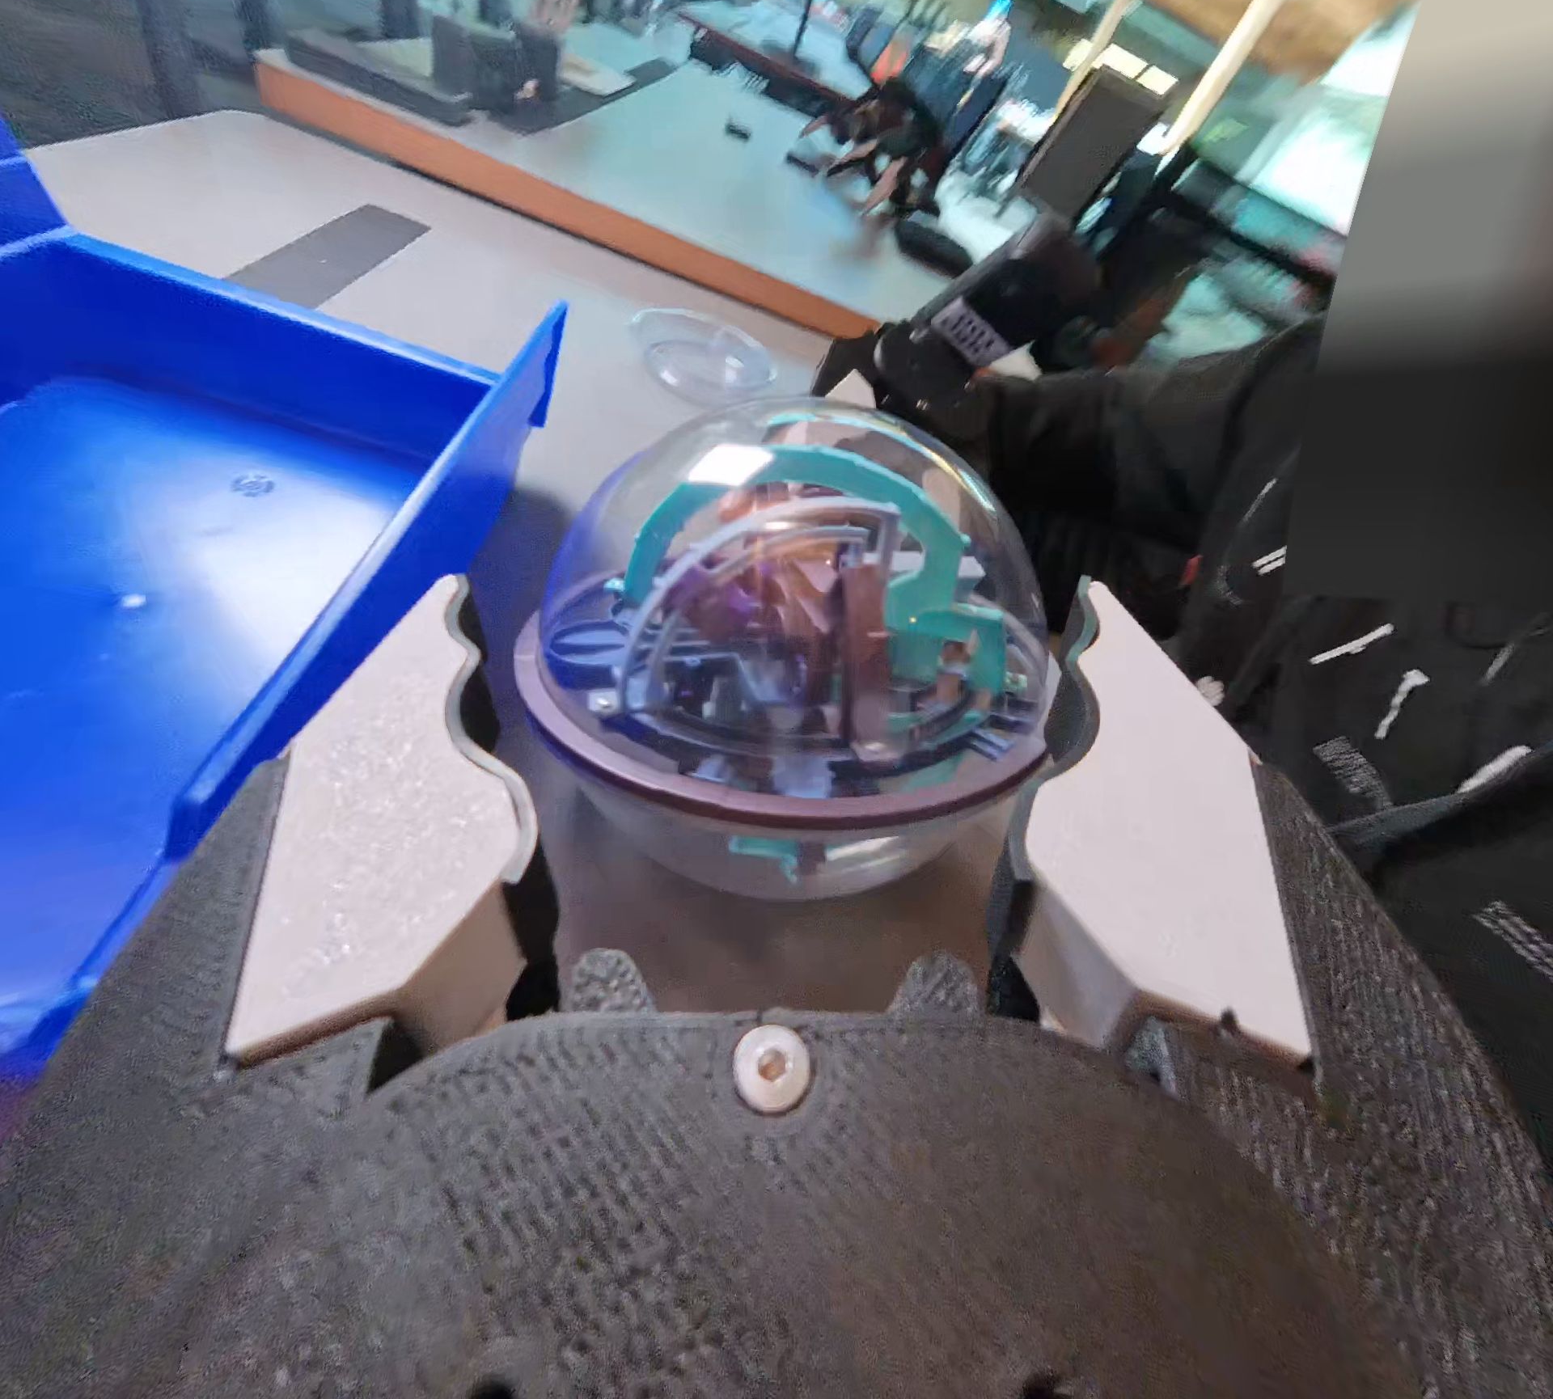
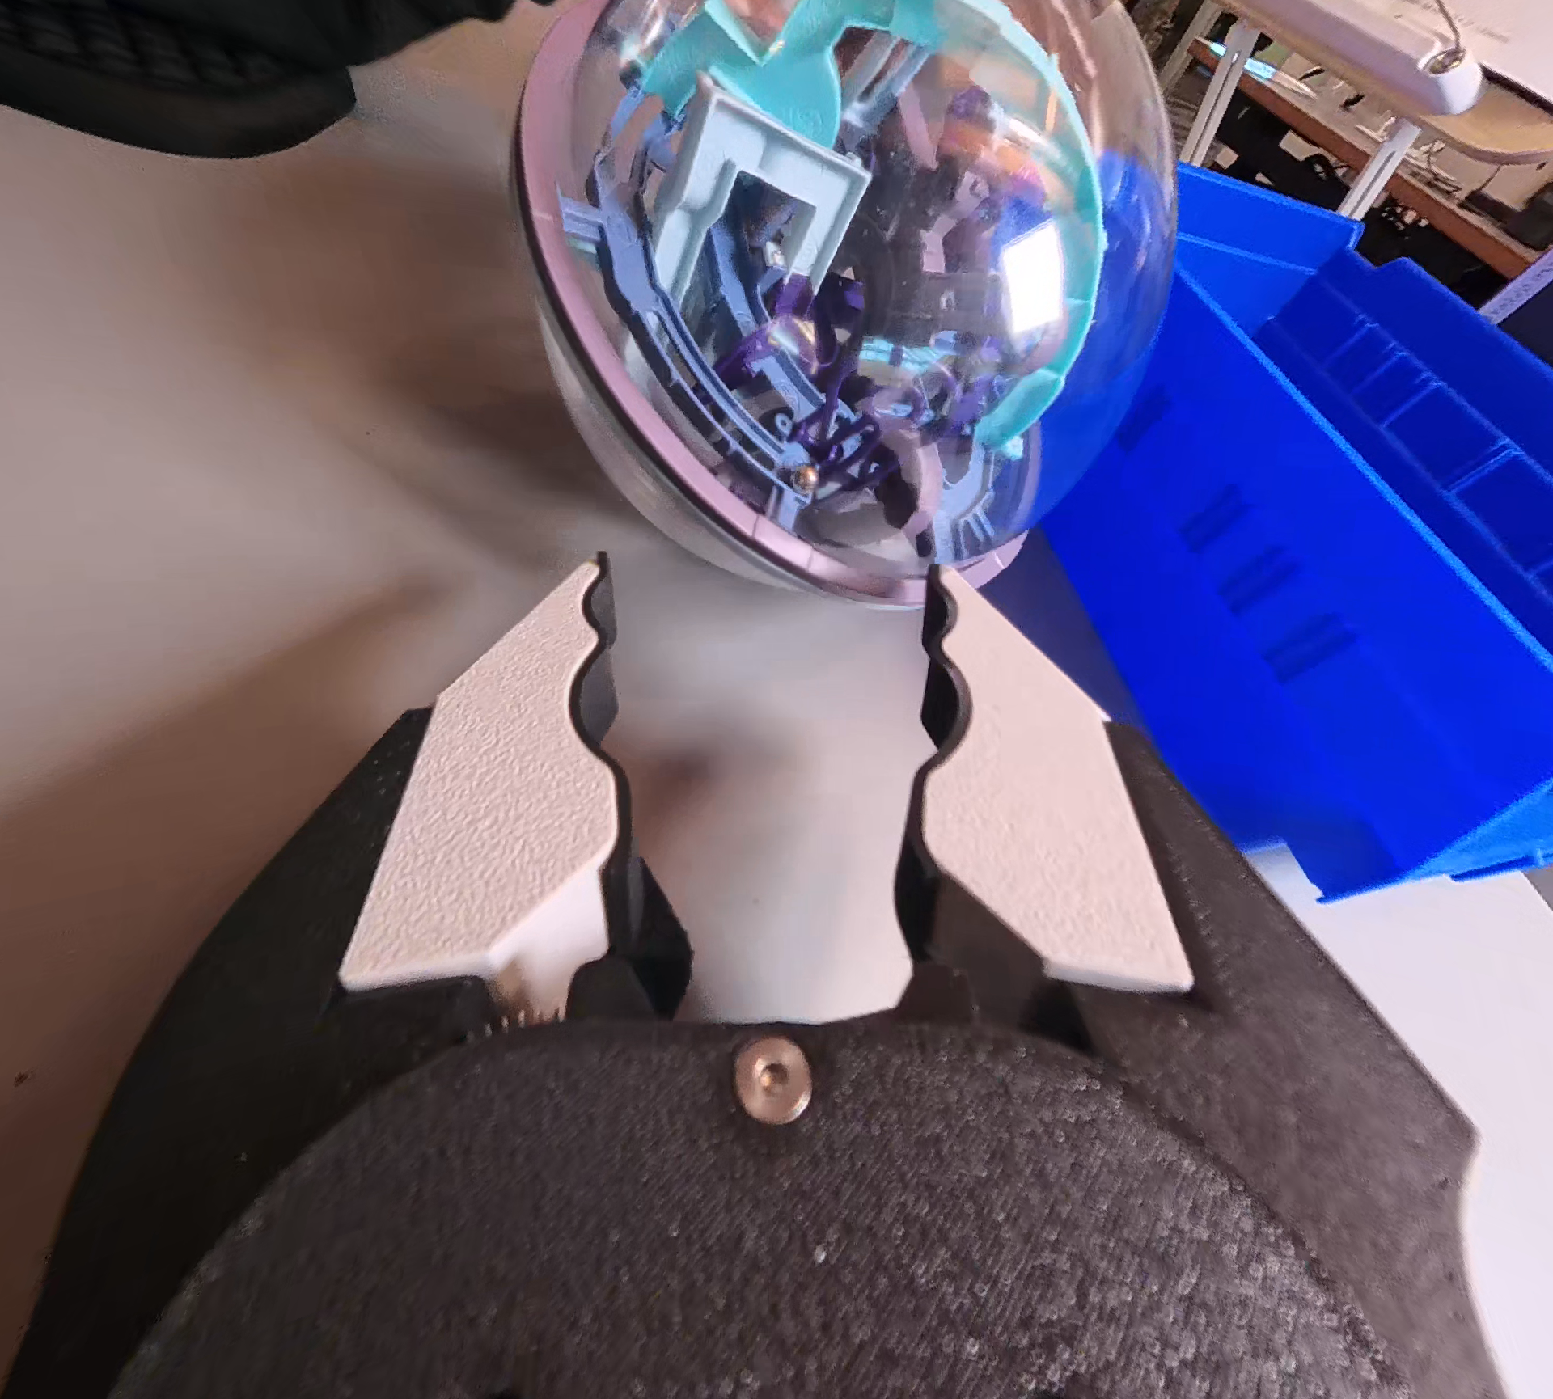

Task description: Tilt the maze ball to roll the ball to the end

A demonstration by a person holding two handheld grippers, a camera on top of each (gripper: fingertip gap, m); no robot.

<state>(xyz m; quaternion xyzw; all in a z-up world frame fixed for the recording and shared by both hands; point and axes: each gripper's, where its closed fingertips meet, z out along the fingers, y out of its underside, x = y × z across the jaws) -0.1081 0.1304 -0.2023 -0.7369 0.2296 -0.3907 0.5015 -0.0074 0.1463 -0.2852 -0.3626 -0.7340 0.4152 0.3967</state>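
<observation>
The left gripper [image 1: 773,695] clamps the maze ball [image 1: 786,653] at its equator band, one finger on each side. The right gripper [image 2: 766,653] is half open — holding nothing, its right fingertip [image 2: 941,602] at the tilted ball's rim. A small steel ball [image 2: 805,475] sits low in the track. A blue bin [image 1: 252,518] crowds the left gripper's left side; bare table [image 1: 210,182] lies beyond — a clear dish [image 1: 702,355] farther off.
</observation>
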